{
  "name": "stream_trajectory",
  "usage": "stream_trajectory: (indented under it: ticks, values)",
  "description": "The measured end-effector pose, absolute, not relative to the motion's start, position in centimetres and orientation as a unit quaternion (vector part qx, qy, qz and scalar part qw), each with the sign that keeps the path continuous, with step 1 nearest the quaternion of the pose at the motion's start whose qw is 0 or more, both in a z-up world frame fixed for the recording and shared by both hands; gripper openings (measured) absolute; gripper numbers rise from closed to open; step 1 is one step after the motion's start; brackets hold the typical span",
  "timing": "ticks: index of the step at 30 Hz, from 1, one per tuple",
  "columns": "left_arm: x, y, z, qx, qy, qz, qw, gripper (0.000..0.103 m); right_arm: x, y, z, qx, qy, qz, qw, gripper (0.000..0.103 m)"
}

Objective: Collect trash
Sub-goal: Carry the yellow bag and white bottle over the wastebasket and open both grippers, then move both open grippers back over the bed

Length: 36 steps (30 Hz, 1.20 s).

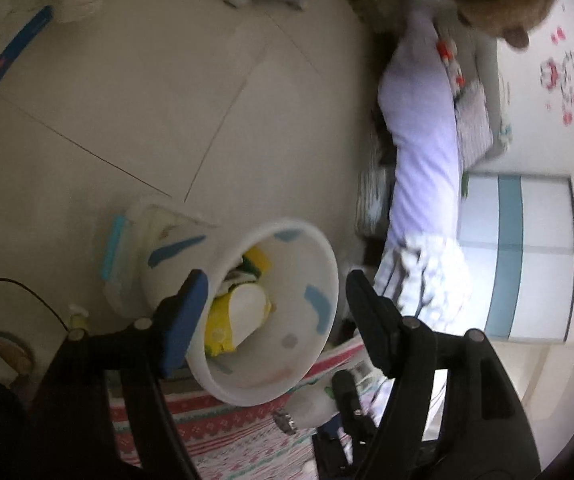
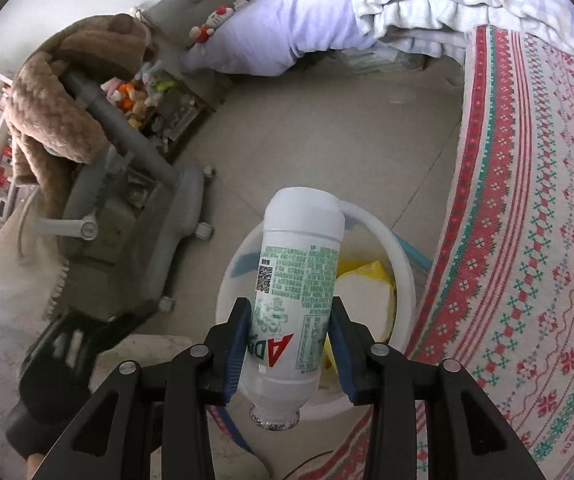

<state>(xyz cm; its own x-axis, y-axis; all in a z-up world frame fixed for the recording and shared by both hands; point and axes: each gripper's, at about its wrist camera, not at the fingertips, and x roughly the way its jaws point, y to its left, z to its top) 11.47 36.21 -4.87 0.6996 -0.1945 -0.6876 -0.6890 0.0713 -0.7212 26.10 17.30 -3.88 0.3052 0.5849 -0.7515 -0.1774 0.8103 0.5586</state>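
Note:
A white trash bin with blue marks (image 1: 311,280) stands on the floor and holds yellow and white waste (image 1: 239,312). My left gripper (image 1: 275,304) is open, its jaws on either side of the bin's rim without clamping it. My right gripper (image 2: 289,328) is shut on a white drink bottle with green print (image 2: 299,280), held upside down just above the bin (image 2: 401,268), neck toward the camera. The bottle and right gripper also show at the bottom of the left wrist view (image 1: 311,408).
A bed with a red and green patterned cover (image 2: 535,240) borders the bin on the right. A grey rolling chair draped with a brown blanket (image 2: 87,120) stands left. A lidded plastic box (image 1: 127,248) sits behind the bin. The floor is tiled.

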Motion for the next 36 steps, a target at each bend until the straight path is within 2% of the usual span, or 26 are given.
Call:
stream_trajectory:
  ticks: [6,16,23,32,36]
  values:
    - [9.8,36.8,-4.1,-0.667,0.299,0.230,0.642,0.071,26.5,17.6,-4.2,0.201,0.538,0.237,0.783,0.048]
    - [9.4,36.5,-2.3,-0.657,0.263,0.241,0.664,0.071,24.2,11.1,-3.0,0.225,0.532,0.230,0.783,0.048]
    - [8.2,35.6,0.1,-0.650,0.228,0.248,0.681,0.071,20.6,2.4,-0.5,0.228,0.519,0.222,0.793,0.048]
    - [11.4,27.5,4.8,-0.577,0.268,0.143,0.758,0.071,14.7,-14.6,3.1,0.266,0.473,0.138,0.829,0.055]
    - [13.2,21.0,6.8,-0.503,0.302,0.076,0.806,0.071,12.7,-22.1,3.3,0.307,0.448,0.065,0.837,0.056]
